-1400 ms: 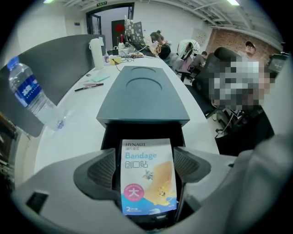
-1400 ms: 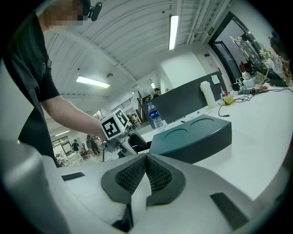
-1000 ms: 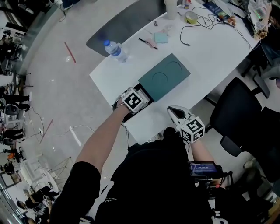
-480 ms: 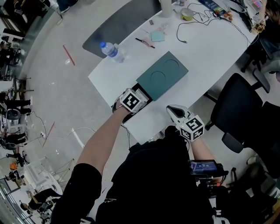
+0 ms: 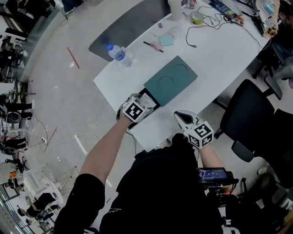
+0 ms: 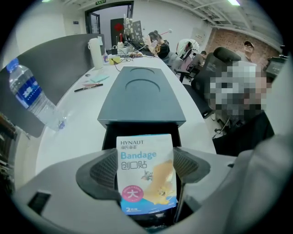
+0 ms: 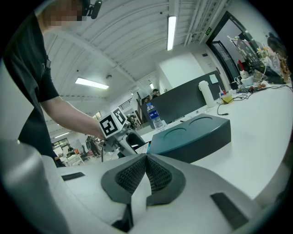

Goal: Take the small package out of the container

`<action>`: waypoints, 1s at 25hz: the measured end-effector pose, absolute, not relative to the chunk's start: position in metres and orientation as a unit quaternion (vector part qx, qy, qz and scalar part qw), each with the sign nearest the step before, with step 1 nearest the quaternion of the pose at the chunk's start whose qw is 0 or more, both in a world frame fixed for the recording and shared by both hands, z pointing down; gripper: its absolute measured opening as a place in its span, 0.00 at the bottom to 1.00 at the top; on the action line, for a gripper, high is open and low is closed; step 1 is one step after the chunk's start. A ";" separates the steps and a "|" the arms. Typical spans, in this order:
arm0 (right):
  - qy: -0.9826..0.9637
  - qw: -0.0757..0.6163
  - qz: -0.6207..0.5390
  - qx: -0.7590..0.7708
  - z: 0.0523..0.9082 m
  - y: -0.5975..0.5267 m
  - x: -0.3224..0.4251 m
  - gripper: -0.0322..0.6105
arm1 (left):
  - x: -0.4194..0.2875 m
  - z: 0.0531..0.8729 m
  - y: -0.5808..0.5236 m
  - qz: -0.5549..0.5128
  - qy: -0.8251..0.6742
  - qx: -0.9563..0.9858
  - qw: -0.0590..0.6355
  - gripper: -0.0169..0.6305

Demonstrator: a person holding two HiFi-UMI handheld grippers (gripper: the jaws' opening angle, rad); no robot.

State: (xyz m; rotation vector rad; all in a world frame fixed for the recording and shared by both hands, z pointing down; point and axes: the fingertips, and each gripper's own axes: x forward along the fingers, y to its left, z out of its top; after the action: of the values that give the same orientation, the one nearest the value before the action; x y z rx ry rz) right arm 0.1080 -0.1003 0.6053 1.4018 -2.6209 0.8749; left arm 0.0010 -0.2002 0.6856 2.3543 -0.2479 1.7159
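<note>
A dark teal flat container lies on the white table, with its open black end facing my left gripper. My left gripper is shut on a small white and blue bandage package. The package stands upright between the pads, just outside the opening, and shows as a white slip in the head view. My right gripper hovers over the table's near edge, to the right of the container. In the right gripper view its jaws are pressed together with nothing between them.
A water bottle stands left of the container. A pen, sticky notes, a tape roll, a white tumbler and cables lie further back. A black office chair is at the right.
My left gripper has drawn back a little from the container toward the person, bringing the package with it. The right gripper has hardly moved.
</note>
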 end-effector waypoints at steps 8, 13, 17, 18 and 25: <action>-0.855 0.026 0.274 0.440 0.599 -0.102 0.099 0.09 | -0.009 0.656 -0.210 0.523 -0.136 0.833 0.123 0.61; -0.860 0.030 0.269 0.433 0.595 -0.102 0.091 0.09 | -0.013 0.636 -0.215 0.488 -0.163 0.848 0.128 0.61; -0.863 0.034 0.265 0.428 0.593 -0.102 0.087 0.09 | -0.016 0.626 -0.217 0.462 -0.183 0.858 0.131 0.61; -0.864 0.035 0.265 0.427 0.592 -0.101 0.086 0.09 | -0.017 0.622 -0.217 0.455 -0.188 0.860 0.131 0.61; -0.871 0.047 0.257 0.416 0.589 -0.099 0.077 0.09 | -0.031 0.595 -0.216 0.404 -0.229 0.876 0.132 0.61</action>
State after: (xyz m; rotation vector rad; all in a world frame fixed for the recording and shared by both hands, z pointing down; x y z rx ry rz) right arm 0.0771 -0.0987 0.5893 1.2678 -2.6578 0.7836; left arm -0.0310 -0.2164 0.5951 2.5414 -0.6640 1.1733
